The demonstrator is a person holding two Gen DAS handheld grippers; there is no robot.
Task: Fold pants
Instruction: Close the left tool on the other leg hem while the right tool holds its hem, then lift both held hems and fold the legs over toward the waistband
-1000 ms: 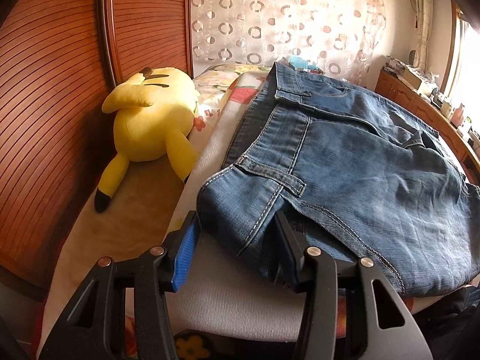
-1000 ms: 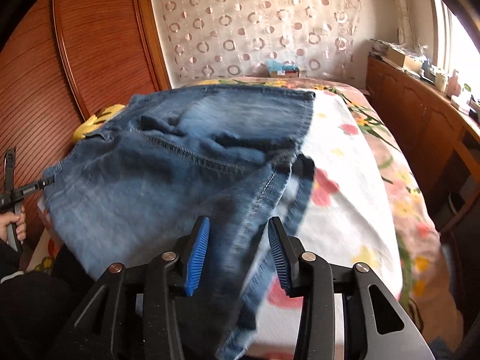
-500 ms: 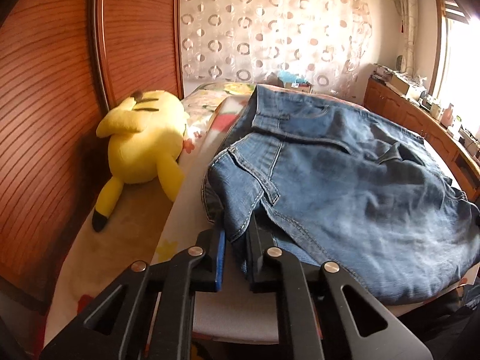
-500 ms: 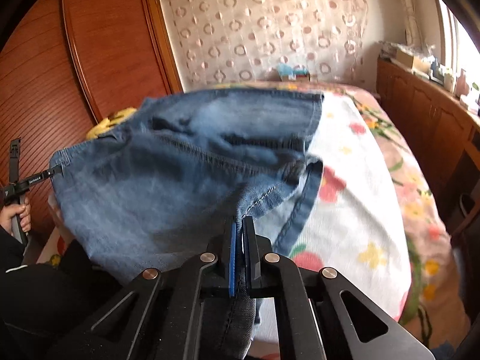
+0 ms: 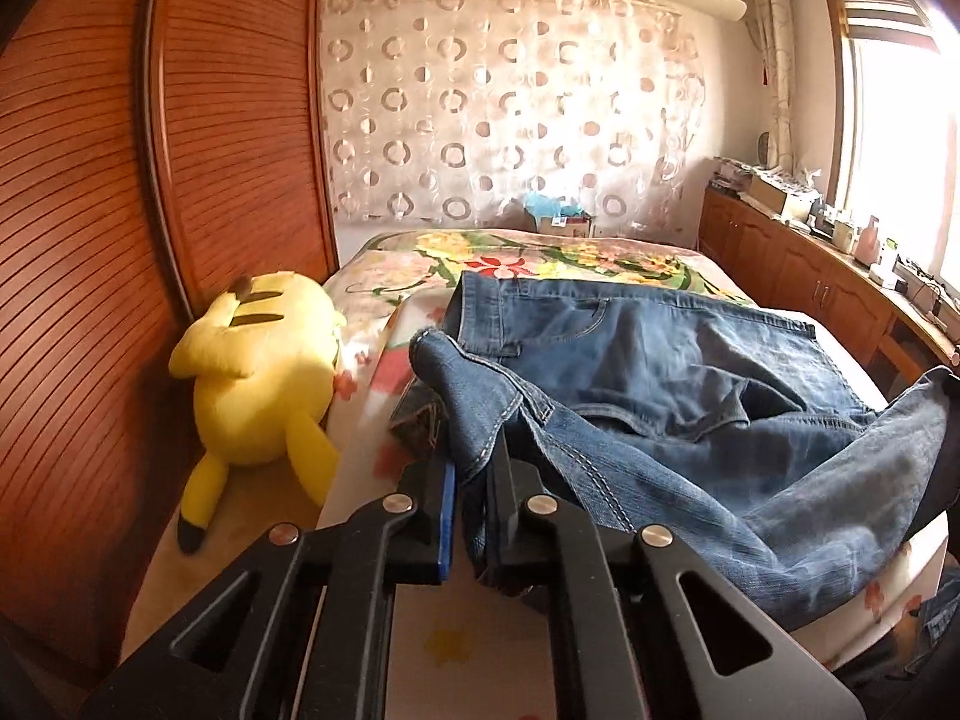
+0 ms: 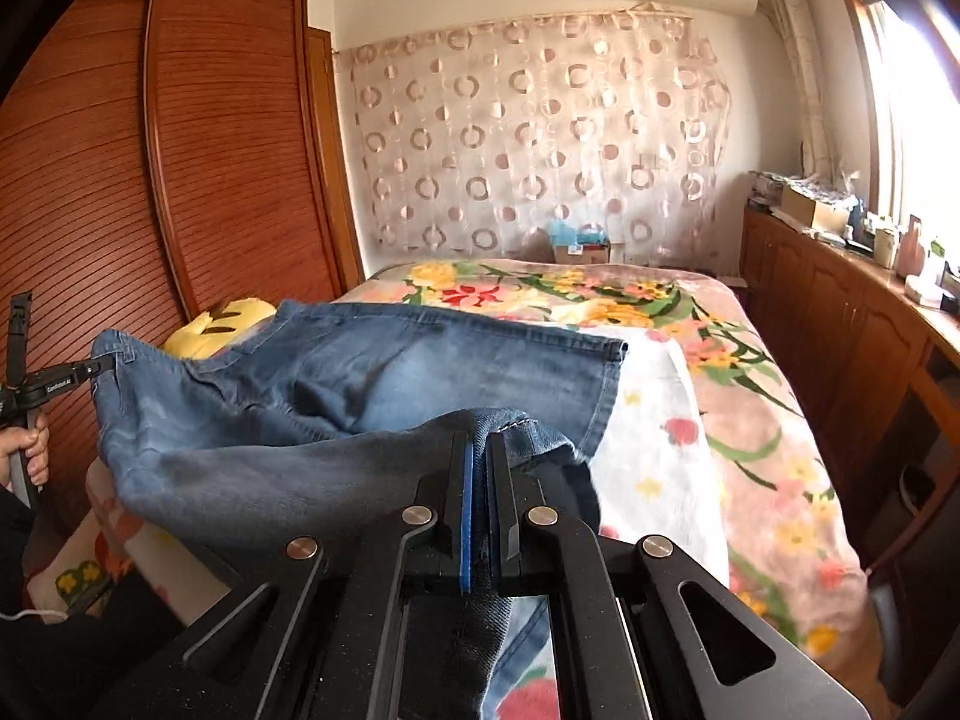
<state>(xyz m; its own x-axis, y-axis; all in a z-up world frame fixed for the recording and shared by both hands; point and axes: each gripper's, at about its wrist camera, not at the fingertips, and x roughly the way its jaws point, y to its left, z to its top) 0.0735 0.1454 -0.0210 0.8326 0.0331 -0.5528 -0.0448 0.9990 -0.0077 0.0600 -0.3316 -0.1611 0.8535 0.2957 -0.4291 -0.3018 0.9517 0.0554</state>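
Note:
Blue denim pants (image 5: 654, 396) lie folded on the floral bed, their near edge lifted off it. My left gripper (image 5: 474, 480) is shut on the waistband corner at the pants' left near end and holds it above the bed. My right gripper (image 6: 478, 450) is shut on the pants (image 6: 336, 408) at the right near end, with cloth hanging down between its fingers. In the right wrist view the left gripper (image 6: 96, 367) shows at the far left, pinching the waistband corner. The lifted edge spans between both grippers.
A yellow plush toy (image 5: 264, 366) lies at the bed's left side against the wooden wardrobe (image 5: 120, 210). The floral blanket (image 6: 708, 396) covers the bed. A wooden counter (image 6: 852, 312) with clutter runs along the right under the window. A curtain hangs behind.
Both grippers closed on the near edge of the pants, then lifted it up off the bed; the views rose and the denim now hangs between them.

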